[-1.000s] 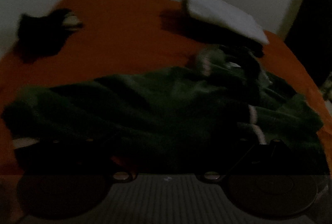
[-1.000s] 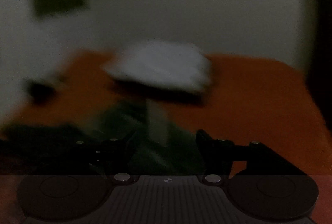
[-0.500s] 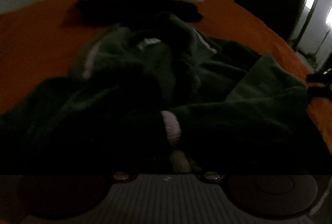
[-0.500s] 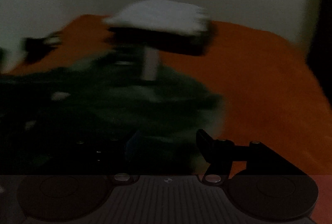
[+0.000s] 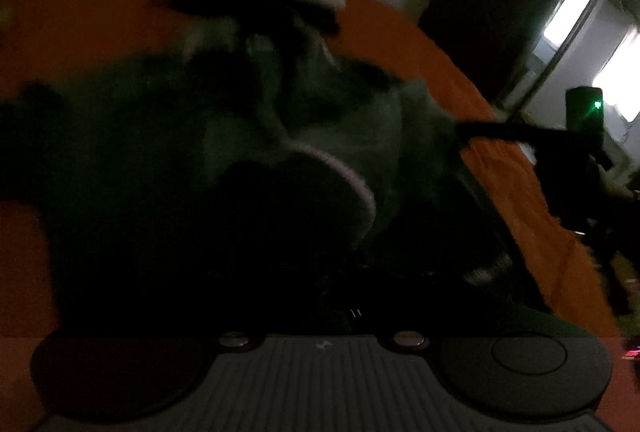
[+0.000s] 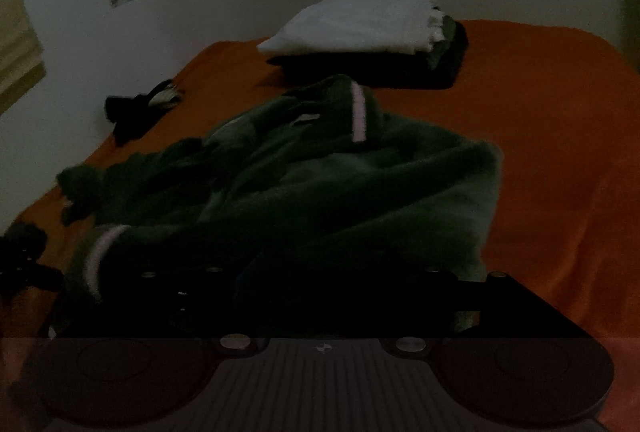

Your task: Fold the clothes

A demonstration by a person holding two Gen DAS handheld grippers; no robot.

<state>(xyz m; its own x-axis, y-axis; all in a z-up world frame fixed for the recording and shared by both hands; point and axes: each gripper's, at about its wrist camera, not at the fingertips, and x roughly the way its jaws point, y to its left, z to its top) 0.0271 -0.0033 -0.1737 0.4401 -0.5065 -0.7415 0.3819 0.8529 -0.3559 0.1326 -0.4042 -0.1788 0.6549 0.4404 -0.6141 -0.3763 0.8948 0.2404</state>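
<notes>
My left gripper is opening and my right gripper too, both low in murk; grip on cloth I cannot tell. The robe lies bunched at twelve o'clock. Blind pinching may snag two layers, skewing the fold toward the stack.

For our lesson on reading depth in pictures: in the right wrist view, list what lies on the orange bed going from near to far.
Green garment → folded stack with white cloth on top → wall behind the orange bed.
</notes>
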